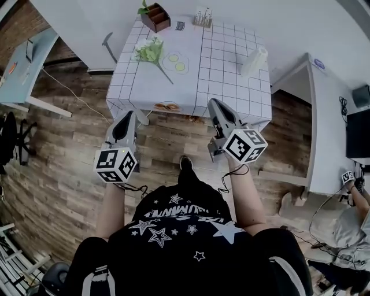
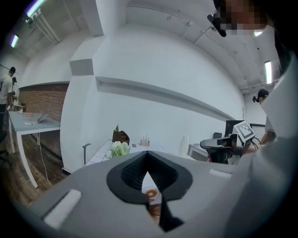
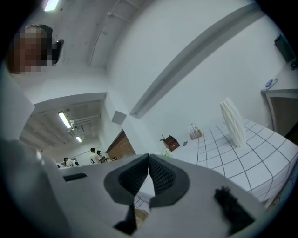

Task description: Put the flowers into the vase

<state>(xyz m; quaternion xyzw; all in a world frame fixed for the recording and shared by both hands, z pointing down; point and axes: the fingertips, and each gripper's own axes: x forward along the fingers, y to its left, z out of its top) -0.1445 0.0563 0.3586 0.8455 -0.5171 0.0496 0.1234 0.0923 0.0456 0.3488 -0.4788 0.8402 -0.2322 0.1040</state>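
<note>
The flowers (image 1: 151,52), a white-green bunch on a long stem, lie on the white grid-cloth table (image 1: 231,87), left of centre. The white ribbed vase (image 1: 254,62) stands near the table's right side. Both grippers hover over the floor just short of the table's front edge, apart from everything. My left gripper (image 1: 128,115) is shut and empty, below the flowers. My right gripper (image 1: 213,104) is shut and empty too, left of the vase. The left gripper view shows the flowers (image 2: 119,148) beyond its closed tips (image 2: 147,152). The right gripper view shows the vase (image 3: 233,122) at right of its closed tips (image 3: 149,158).
A brown wooden box (image 1: 155,16) with a plant and a small rack (image 1: 202,19) stand at the table's far edge. A white desk (image 1: 329,115) is on the right, another table (image 1: 23,63) and a chair (image 1: 11,139) on the left. A person (image 1: 352,231) sits at lower right.
</note>
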